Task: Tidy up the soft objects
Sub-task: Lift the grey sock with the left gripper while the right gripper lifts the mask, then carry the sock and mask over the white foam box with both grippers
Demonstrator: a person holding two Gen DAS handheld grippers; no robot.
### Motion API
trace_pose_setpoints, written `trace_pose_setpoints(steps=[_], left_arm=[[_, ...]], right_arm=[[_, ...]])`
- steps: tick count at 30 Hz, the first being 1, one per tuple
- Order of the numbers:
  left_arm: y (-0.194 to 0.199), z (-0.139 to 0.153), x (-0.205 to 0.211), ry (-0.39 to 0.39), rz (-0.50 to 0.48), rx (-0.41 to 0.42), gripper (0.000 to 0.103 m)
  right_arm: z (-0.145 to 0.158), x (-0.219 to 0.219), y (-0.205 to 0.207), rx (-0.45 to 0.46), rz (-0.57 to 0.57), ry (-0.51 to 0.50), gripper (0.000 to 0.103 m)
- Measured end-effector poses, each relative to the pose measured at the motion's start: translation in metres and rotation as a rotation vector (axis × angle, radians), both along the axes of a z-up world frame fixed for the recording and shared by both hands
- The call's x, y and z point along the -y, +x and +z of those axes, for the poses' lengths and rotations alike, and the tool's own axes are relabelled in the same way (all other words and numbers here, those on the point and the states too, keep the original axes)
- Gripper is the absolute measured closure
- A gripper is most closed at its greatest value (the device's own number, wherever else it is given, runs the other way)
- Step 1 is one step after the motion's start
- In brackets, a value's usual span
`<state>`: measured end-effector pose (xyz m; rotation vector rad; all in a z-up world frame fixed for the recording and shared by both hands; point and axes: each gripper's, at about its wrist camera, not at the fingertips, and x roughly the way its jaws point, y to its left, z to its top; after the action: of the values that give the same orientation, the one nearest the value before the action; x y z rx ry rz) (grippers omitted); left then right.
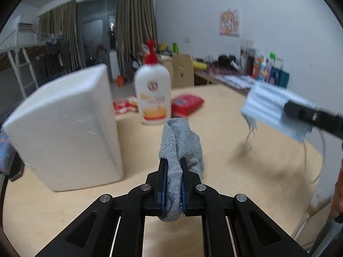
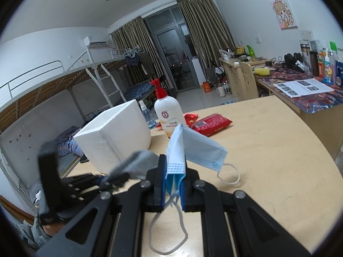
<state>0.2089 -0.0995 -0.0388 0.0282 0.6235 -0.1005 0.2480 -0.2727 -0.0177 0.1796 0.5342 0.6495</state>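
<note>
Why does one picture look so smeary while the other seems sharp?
Left wrist view: motion blur smears the foam box, lotion bottle and face mask; only the gray sock in the left gripper is crisp. Right wrist view: mostly sharp, except the blurred left gripper. Both bend at the fisheye edges.

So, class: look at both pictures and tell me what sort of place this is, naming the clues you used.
Most likely a shared dormitory room. A metal bunk bed with a ladder stands along one wall, a cluttered study desk lines the other, and curtains frame a glass balcony door.
</note>
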Motion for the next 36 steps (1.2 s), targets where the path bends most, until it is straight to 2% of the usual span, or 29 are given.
trace_pose_setpoints(steps=[8,18,24,30,36], left_arm=[[-0.04,0.04,-0.017,-0.023,0.009,0.112,0.092],[-0.079,0.064,-0.041,-0.044,0.082,0.194,0.092],[-0.104,0.074,-0.048,-0.021,0.118,0.251,0.092],[-0.129,0.081,-0.066,-0.028,0.149,0.265,0.092],[-0.146,0.087,-0.088,-0.009,0.229,0.276,0.092]], right_arm=[[0.01,-0.011,-0.023,0.043,0.012,-0.007,0.09],[0.018,-0.027,-0.047,0.082,0.049,0.009,0.09],[0.022,-0.041,-0.06,0.113,0.09,0.013,0.09],[0.025,-0.06,-0.062,0.121,0.129,0.009,0.09],[0.026,-0.083,-0.064,0.132,0.188,0.017,0.09]])
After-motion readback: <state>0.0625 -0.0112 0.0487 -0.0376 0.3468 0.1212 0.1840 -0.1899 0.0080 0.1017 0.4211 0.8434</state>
